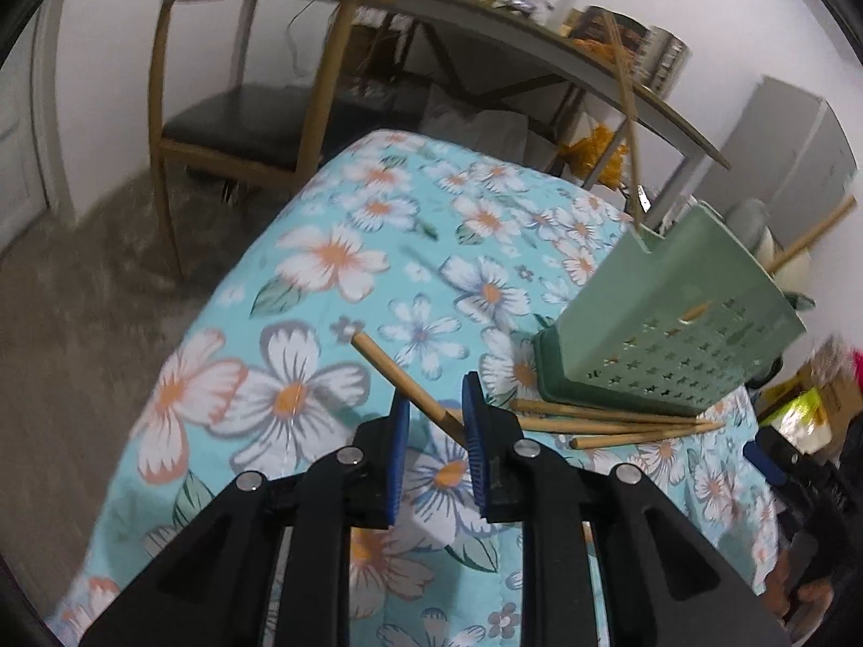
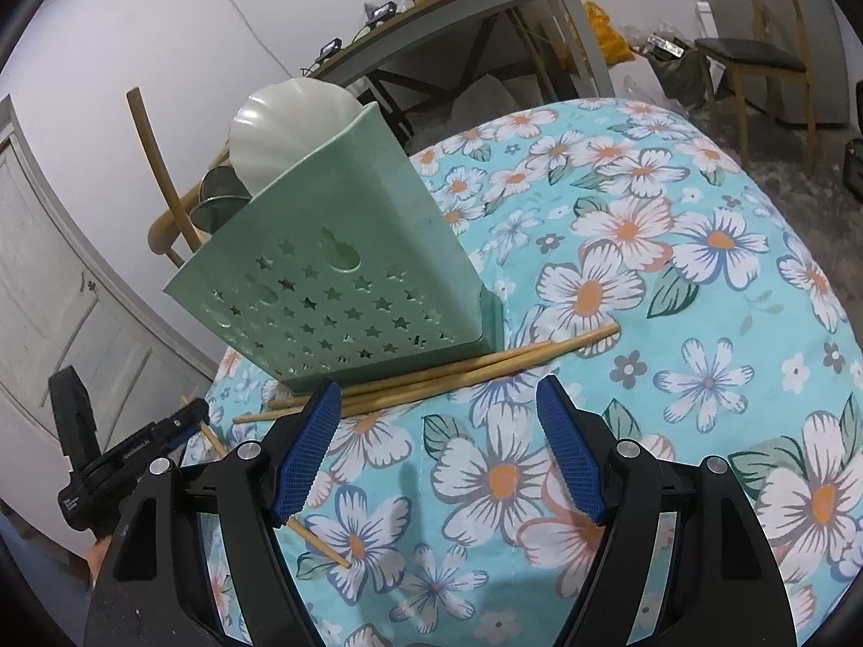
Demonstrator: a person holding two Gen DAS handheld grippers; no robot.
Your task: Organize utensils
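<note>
Step in hand: left tool (image 1: 436,410) has a single chopstick (image 1: 402,377) pinched between its blue pads, lifted clear of the floral cloth (image 1: 323,269) and angled up and away to the tool's left. Jaws narrow, closed on the stick. The grip sits near one end, so most of the stick's length sticks out ahead

Right tool (image 2: 439,447) hangs wide, nothing between its pads, parked just short of the loose chopsticks (image 2: 431,377)

Task items: green utensil caddy (image 2: 334,264) stands ahead of the right tool, to the right of and beyond the left one. It already holds a pale shell-shaped scoop (image 2: 286,129), a metal ladle (image 2: 216,199) and a wooden handle (image 2: 156,162); in the left view two thin sticks (image 1: 625,97) rise from its near corner. About three chopsticks lie bundled on the cloth, touching the caddy's base on the side facing both tools

Next move, my read: swing the held stick right, tip it so one end points down, and drop it into the caddy's open top. That needs lift above the rim and a wrist roll, since the stick now lies closer to level than upright

Clearance: cloth to the left of the left tool is bare, lots of room there. The right side is tight, with the caddy wall, the bundle and the right tool all close. Cloth edge falls off to carpet beyond and left. The cluttered table (image 1: 539,48) and chair (image 1: 226,124) stand well behind, not in the swing path
</note>
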